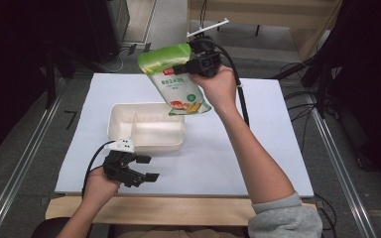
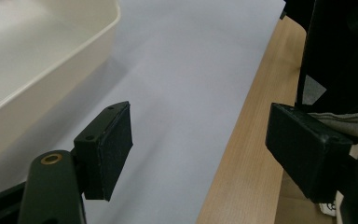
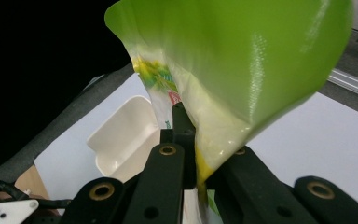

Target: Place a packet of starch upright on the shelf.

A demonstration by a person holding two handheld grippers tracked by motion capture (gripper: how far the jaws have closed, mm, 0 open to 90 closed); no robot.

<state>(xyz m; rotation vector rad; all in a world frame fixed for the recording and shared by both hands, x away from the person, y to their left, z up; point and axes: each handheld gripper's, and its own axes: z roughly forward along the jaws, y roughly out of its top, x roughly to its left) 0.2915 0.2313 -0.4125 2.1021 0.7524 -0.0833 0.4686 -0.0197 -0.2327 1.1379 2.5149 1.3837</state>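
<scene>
Where the worktop's near edge shows its pale wooden strip [image 2: 256,140], the left gripper [image 1: 141,167] rests low by the near-left corner, its flat black rubber-faced jaws standing wide apart with nothing between them. Just beyond it, left of centre on the matte white sheet [image 1: 218,158] that covers the worktop, sits a cream plastic tray [image 1: 124,126]: rectangular, rounded at the corners, smooth-walled, split by a divider into two compartments, both apparently unfilled. Farthest off, raised above the tray's far-right corner and clear of the surface, hangs a green-and-white printed food pouch [image 1: 178,79], glossy film, tilted. The right gripper [image 1: 186,68] is clamped on its upper edge, jaws pinching the flattened film. By its look the pouch is soft, slippery, light to moderate in weight, and liable to sag or swing; the flat sealed edge seems the surest hold.
</scene>
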